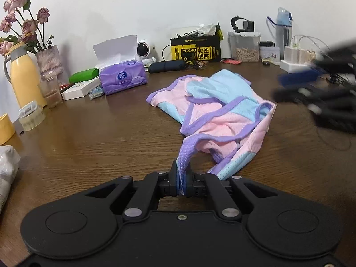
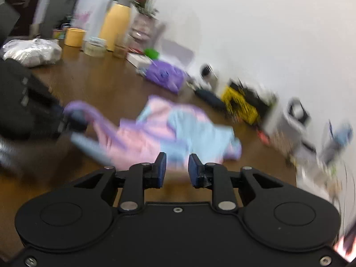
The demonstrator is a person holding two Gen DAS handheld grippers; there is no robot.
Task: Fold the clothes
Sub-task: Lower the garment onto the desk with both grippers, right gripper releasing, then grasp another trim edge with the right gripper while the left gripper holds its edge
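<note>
Pinching a purple-bound strap of the pink, pale-blue and purple mesh garment (image 1: 211, 111), the left gripper (image 1: 181, 181) has its blue pads closed flat on the cloth, which runs up from them to the crumpled heap on the brown wood-grain table (image 1: 89, 133). That heap lies about mid-table, toward the far edge, well short of the purple tissue pack (image 1: 123, 77) and the black-and-yellow box (image 1: 195, 49) standing along the wall

Judging by the mesh weave and the soft folds, the garment should be very light, limp and without any stiffness; it will sag and bunch wherever it is not held, and it may slide easily over the smooth wood. The purple binding looks thicker than the mesh, so it seems the surest place to grip, ideally at a second strap or hem corner well apart from the first

The right gripper (image 2: 176, 170) hangs above the near side of the garment with its jaws apart and nothing between them. Its camera view is heavily smeared, so the far clutter there cannot be read. From the left camera that gripper shows only as a dark blur at the right edge. Which part of the garment is front, back or hem cannot be told, since layers lie over one another and hide its underside
</note>
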